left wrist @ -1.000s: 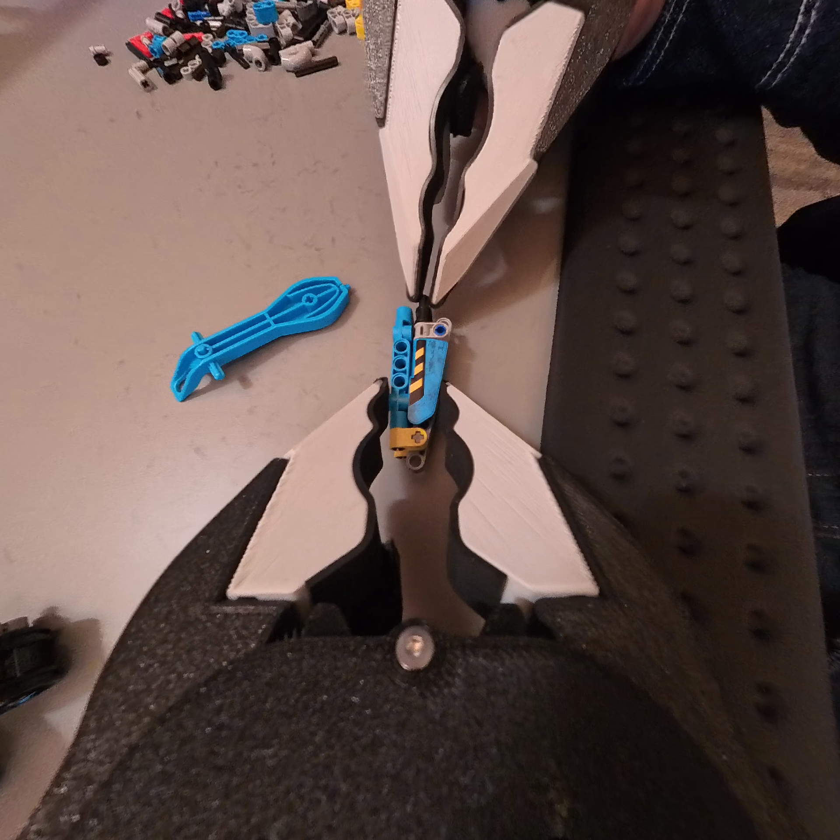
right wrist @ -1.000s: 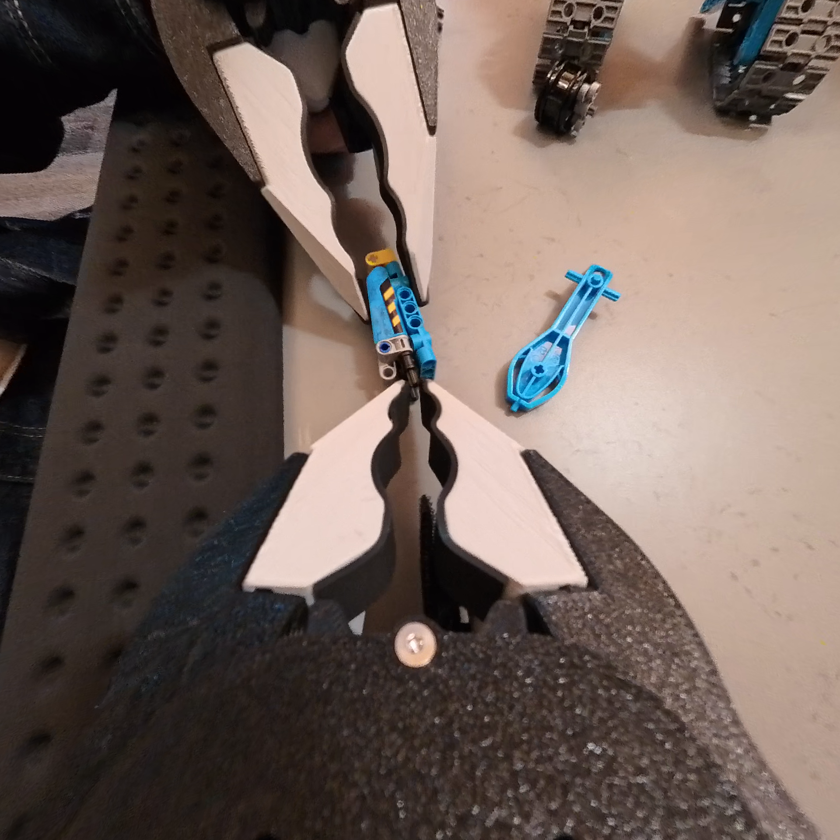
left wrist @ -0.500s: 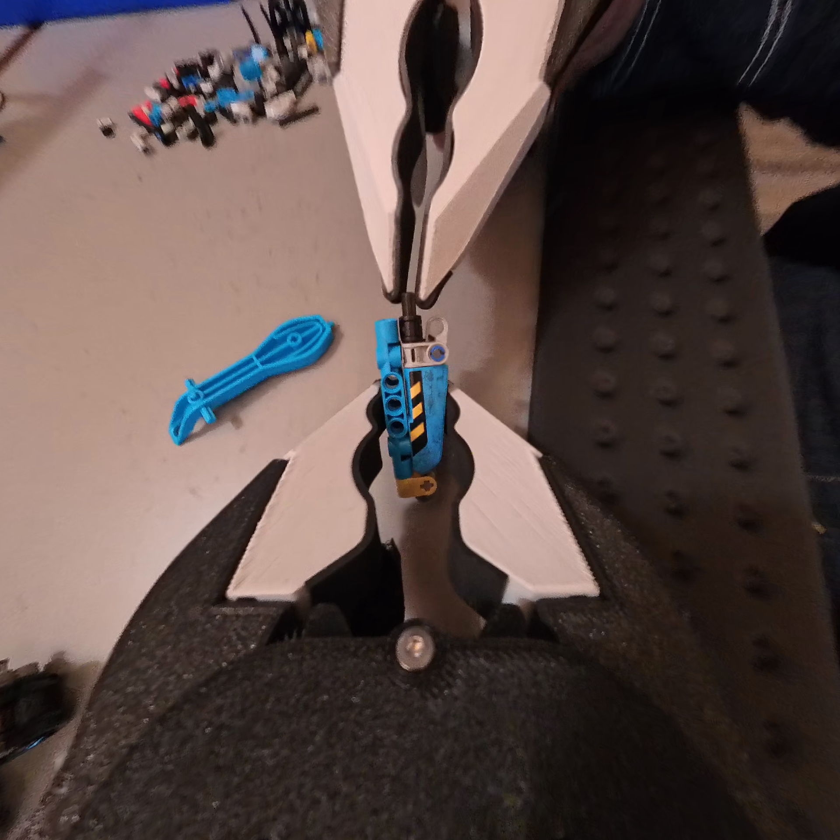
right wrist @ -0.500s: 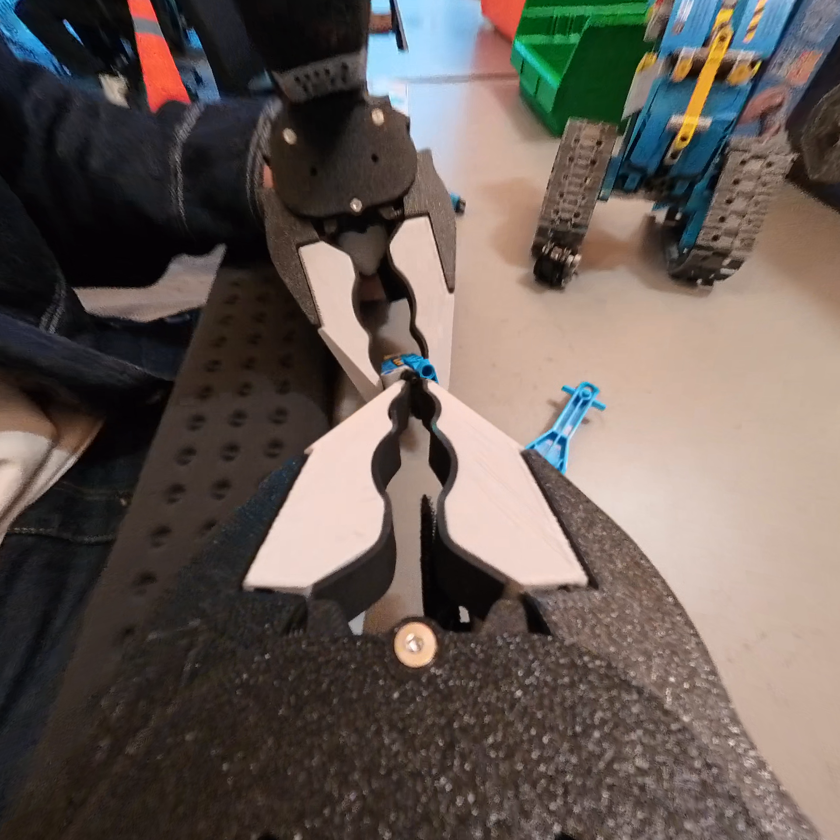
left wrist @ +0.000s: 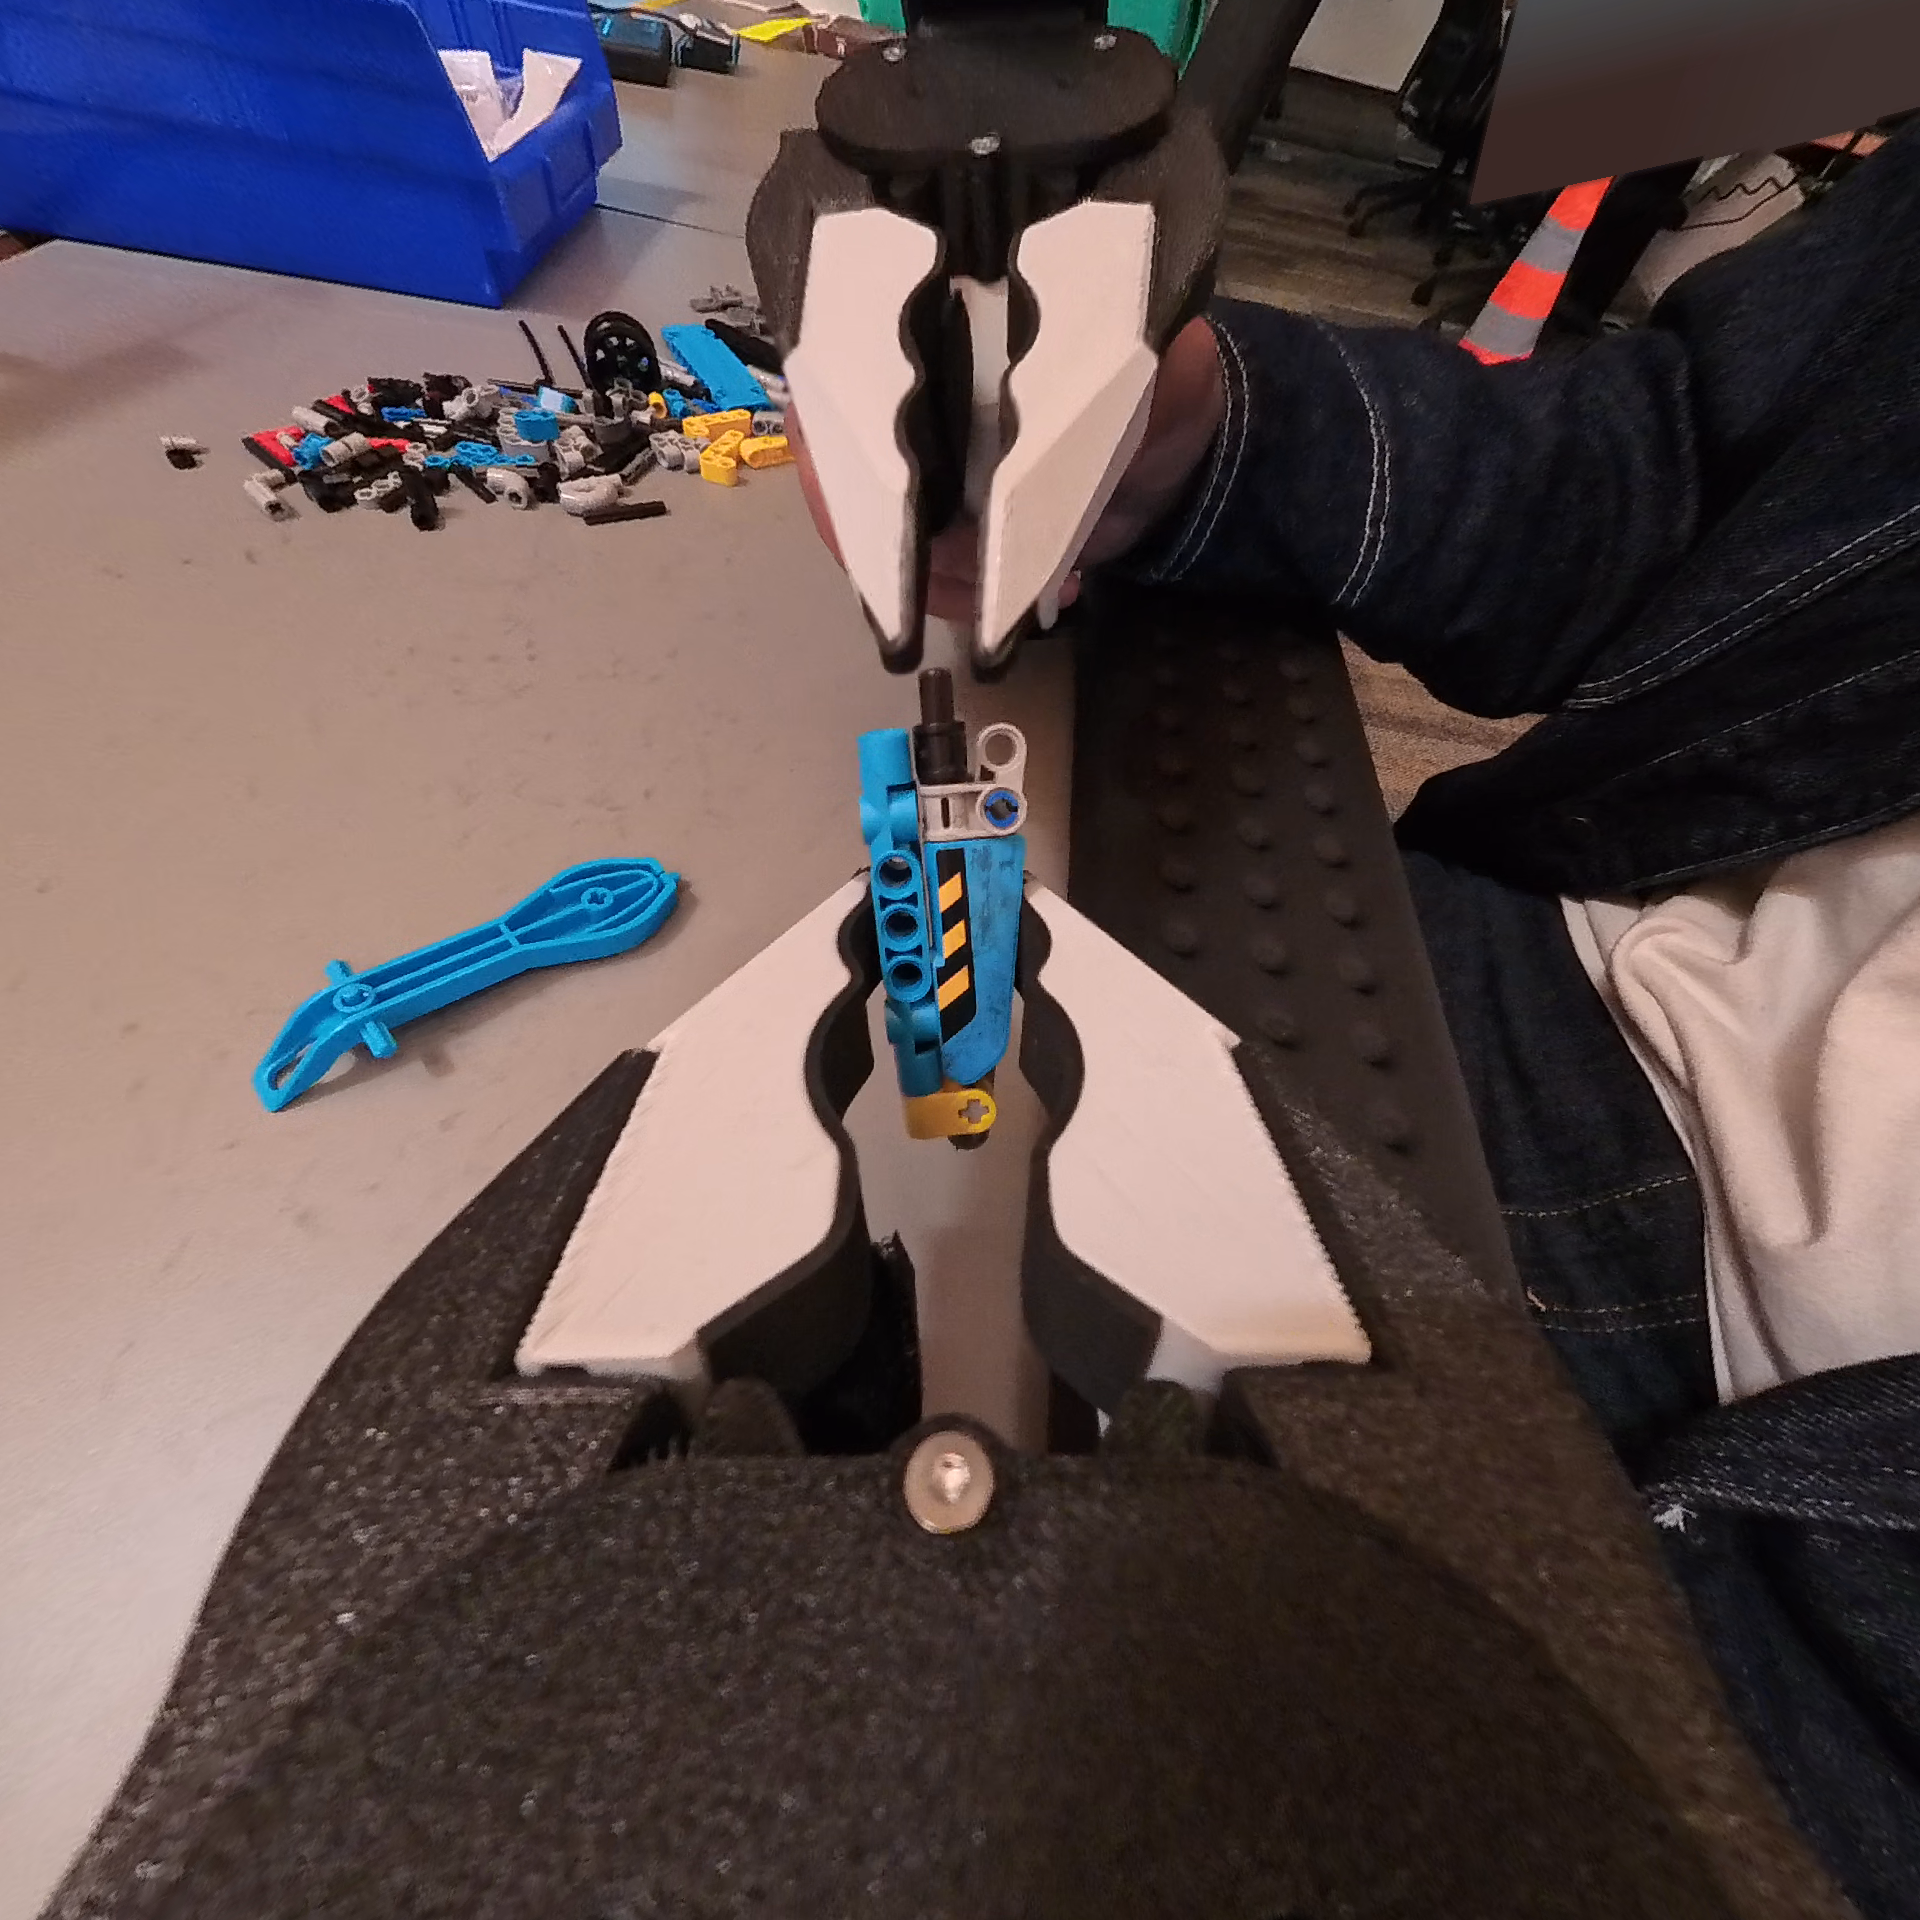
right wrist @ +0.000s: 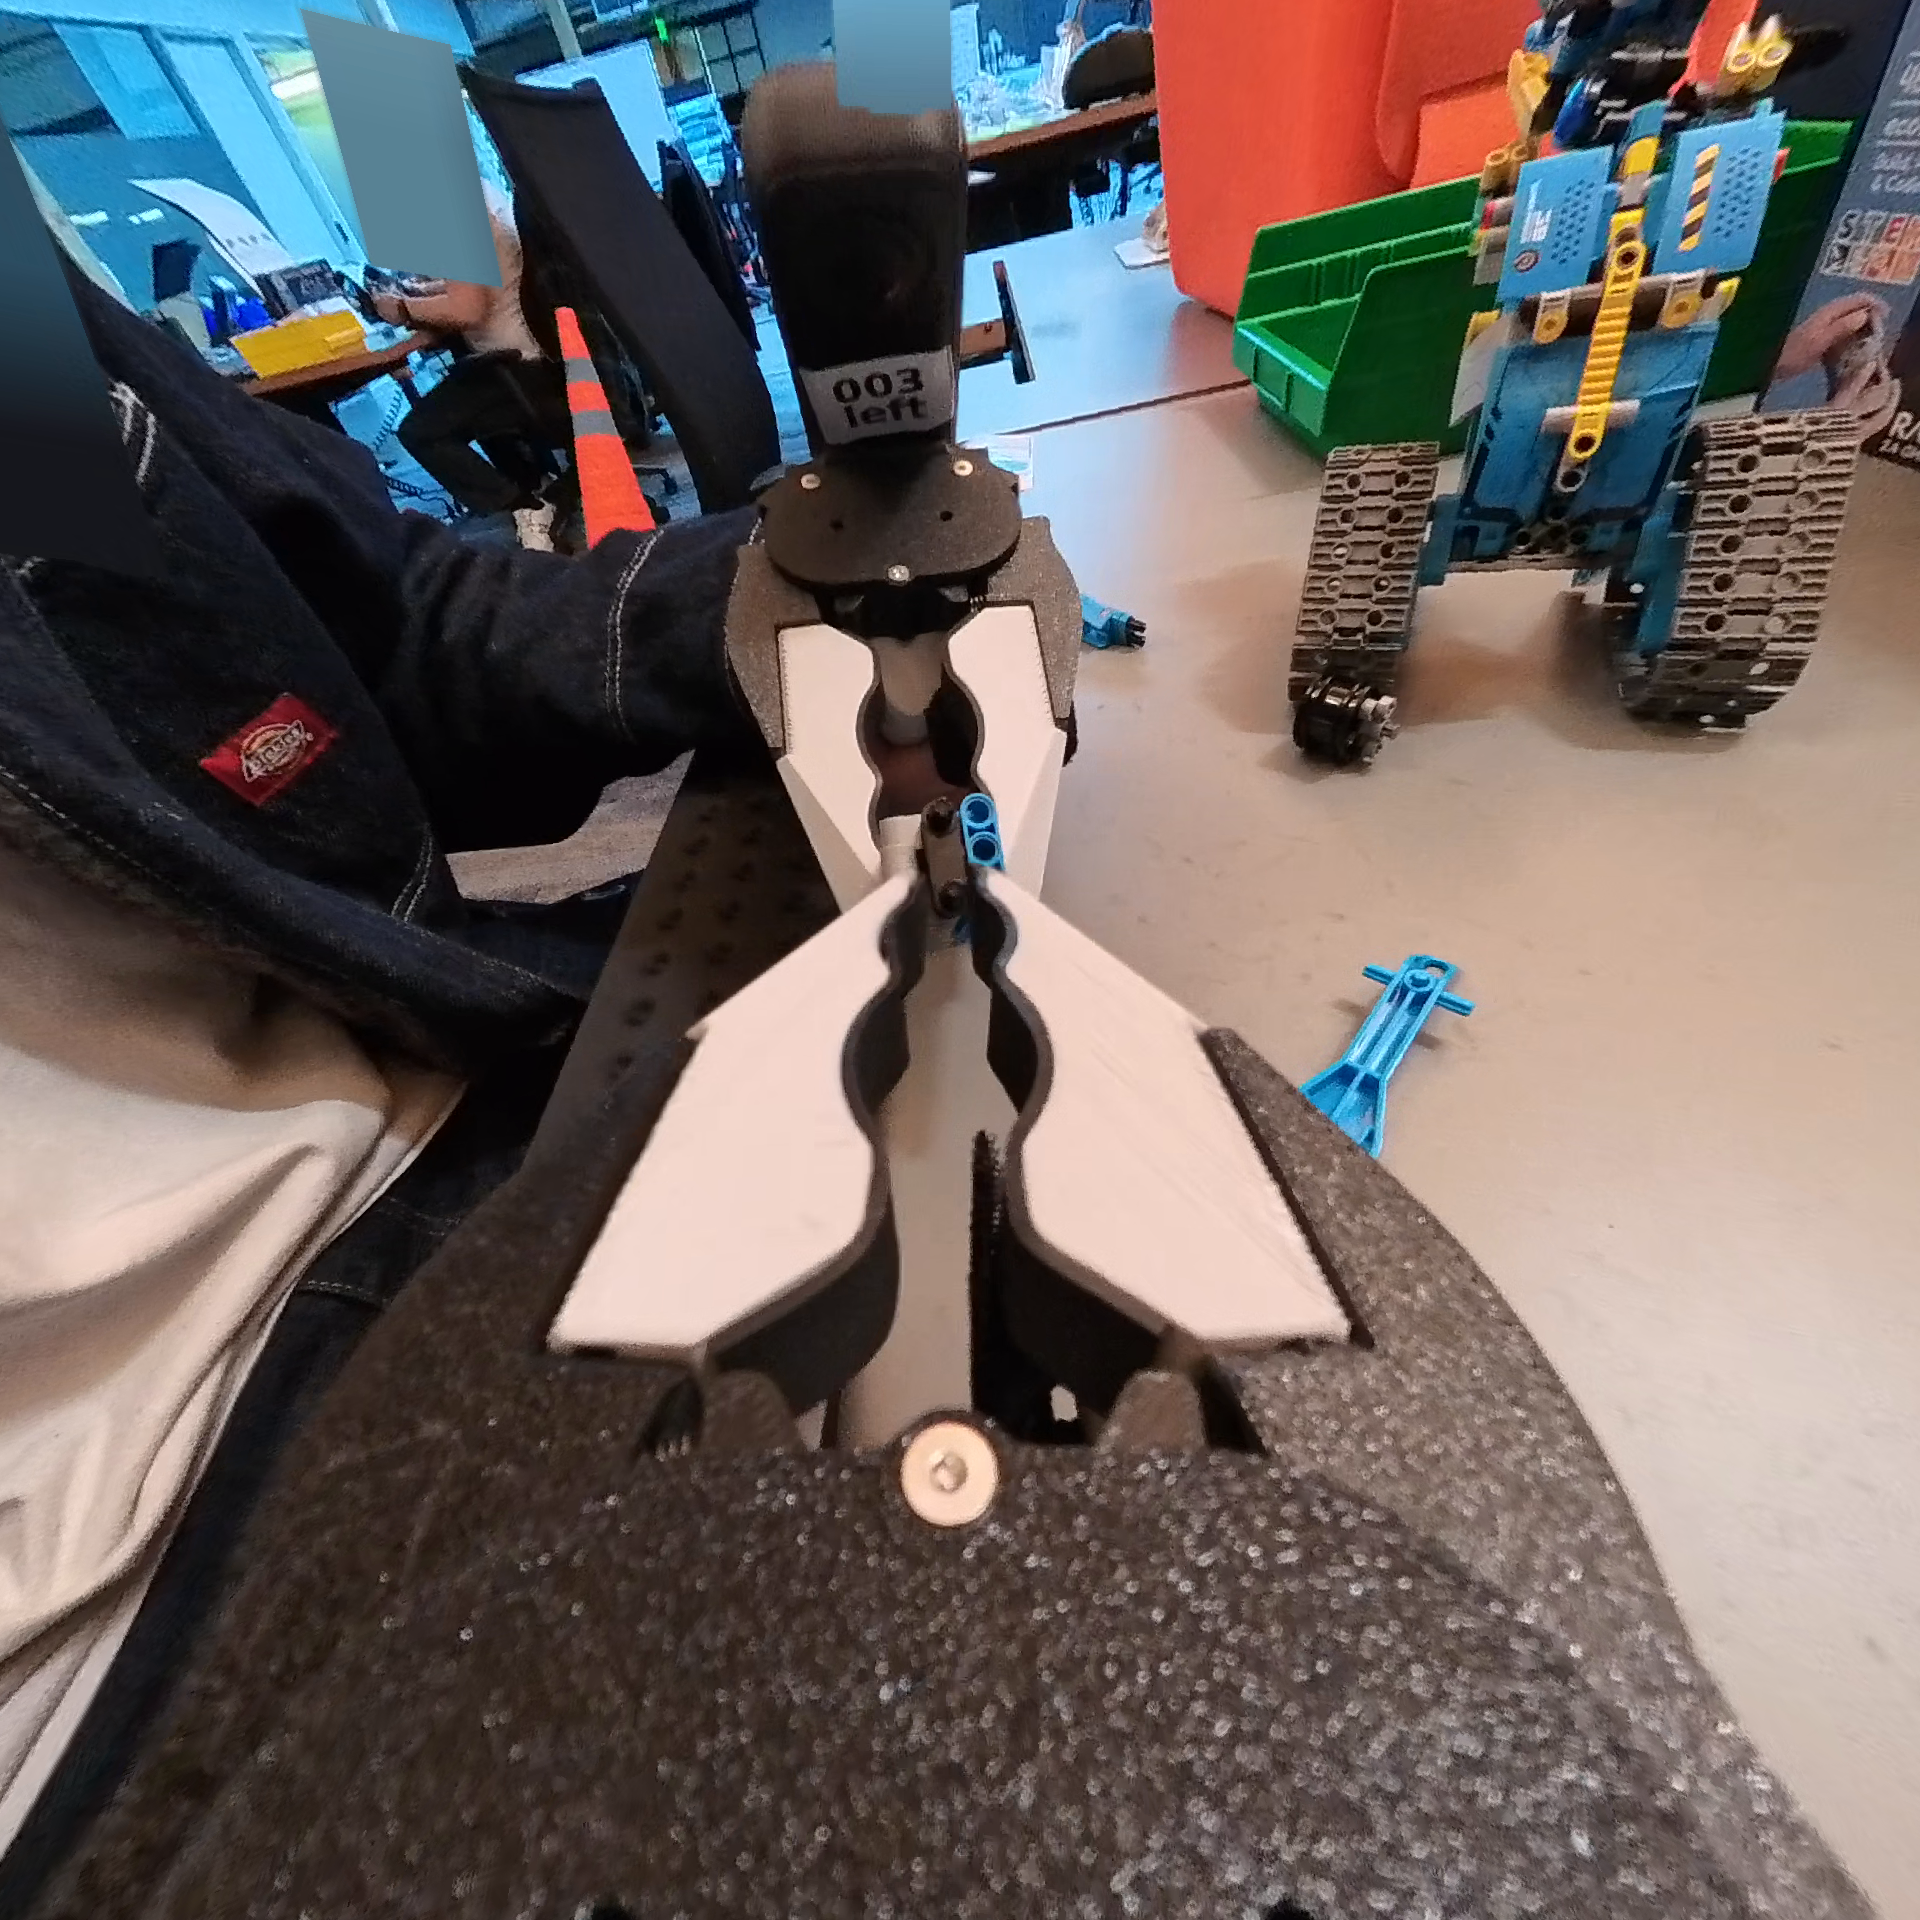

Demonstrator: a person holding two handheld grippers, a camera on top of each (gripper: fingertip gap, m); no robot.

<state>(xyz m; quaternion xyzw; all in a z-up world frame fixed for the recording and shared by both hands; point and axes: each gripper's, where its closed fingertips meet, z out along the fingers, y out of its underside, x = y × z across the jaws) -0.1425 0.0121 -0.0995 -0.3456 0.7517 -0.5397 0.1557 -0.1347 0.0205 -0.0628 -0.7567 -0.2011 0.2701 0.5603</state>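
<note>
My left gripper (left wrist: 940, 883) is shut on a small blue brick assembly (left wrist: 977, 935) with orange-and-black stripes, a grey connector on top and a yellow piece at its lower end. It holds the assembly above the table edge. A black pin (left wrist: 935, 717) sticks out of the assembly toward my right gripper (left wrist: 940, 655). That gripper faces it, tips a little apart, just off the pin's end. In the right wrist view my right gripper (right wrist: 943, 883) has the pin (right wrist: 940, 852) and a blue bit of the assembly (right wrist: 982, 831) right beyond its tips.
A loose long blue part (left wrist: 468, 966) lies on the grey table (left wrist: 312, 727) to the left. A pile of small parts (left wrist: 499, 447) and a blue bin (left wrist: 312, 135) are farther back. A tracked blue model (right wrist: 1579, 499) and a green bin (right wrist: 1340, 312) stand across. A black studded strip (left wrist: 1247, 831) lines the table edge. The tips of both grippers are at nearly the same place. The tracked blue model (right wrist: 1579, 499) is about equally far from each gripper, around 25 cm.
Both grippers have tilted up from the table. My right gripper has let go of the black pin and drawn back a little. The pin stays in the assembly, which my left gripper still holds.
</note>
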